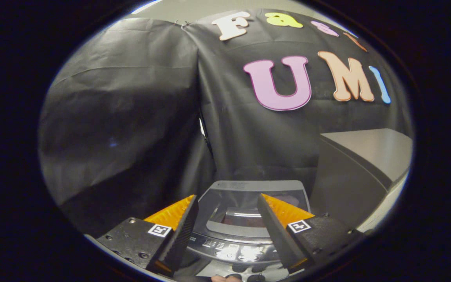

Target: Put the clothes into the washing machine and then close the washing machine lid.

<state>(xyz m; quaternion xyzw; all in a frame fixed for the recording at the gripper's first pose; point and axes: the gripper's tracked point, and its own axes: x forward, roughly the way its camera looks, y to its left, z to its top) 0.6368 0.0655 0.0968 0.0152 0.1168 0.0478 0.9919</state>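
We see the washer [249, 219] below and just ahead of the fingers, its top facing us between them. Its lid [245, 207] lies down flat over the tub, a grey frame around a dark, see-through window with a pale glare streak across it. Through the window something dim and reddish shows, but we cannot tell what it is. Nearer to us, along the washer's front edge, runs the control panel [235, 248] with small buttons and bright reflections.

The gripper [227, 205] is held above the washer with its fingers spread apart, nothing between them and touching nothing. Each finger carries a small square marker near its base.

At the very bottom, between the finger bases, a sliver of a fingertip [219, 278] peeks in.

To the right of the washer stands a grey cabinet [362, 164], taller than the washer and just beside it. Behind everything hangs the booth's black cloth wall [131, 117], creased and meeting at a corner behind the washer.
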